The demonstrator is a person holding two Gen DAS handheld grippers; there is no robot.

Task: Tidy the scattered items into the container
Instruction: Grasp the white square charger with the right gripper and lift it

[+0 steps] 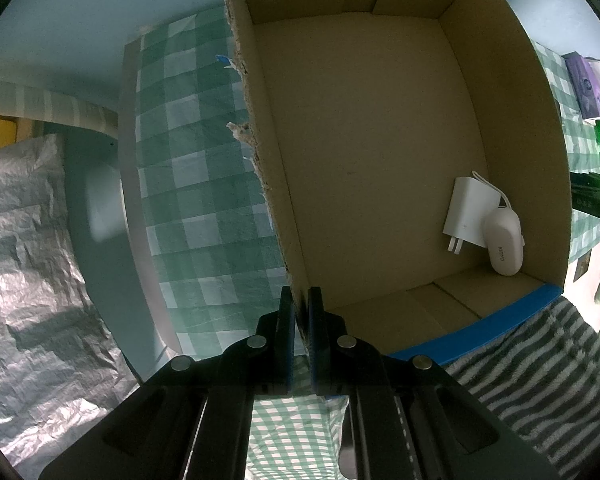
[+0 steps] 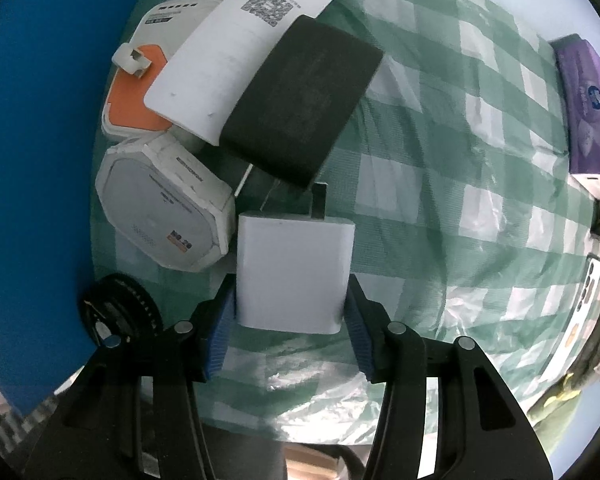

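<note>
Right hand-held gripper (image 2: 290, 312) clamps white square charger block (image 2: 294, 268) on checked bench (image 2: 440, 184); black slab (image 2: 304, 108), octagonal white box (image 2: 164, 208) crowd just beyond, partly overlapped. Left hand-held gripper (image 1: 302, 308) pinches torn cardboard box wall (image 1: 260, 152); white adapter (image 1: 470, 212), white oval case (image 1: 504, 240) inside.

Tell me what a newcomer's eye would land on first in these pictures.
The white charger block sits between the right gripper's blue pads, beside a pile of small boxes on the green checked cloth. The left gripper pinches the cardboard box's torn wall; inside lie a white plug adapter and a white case.
</note>
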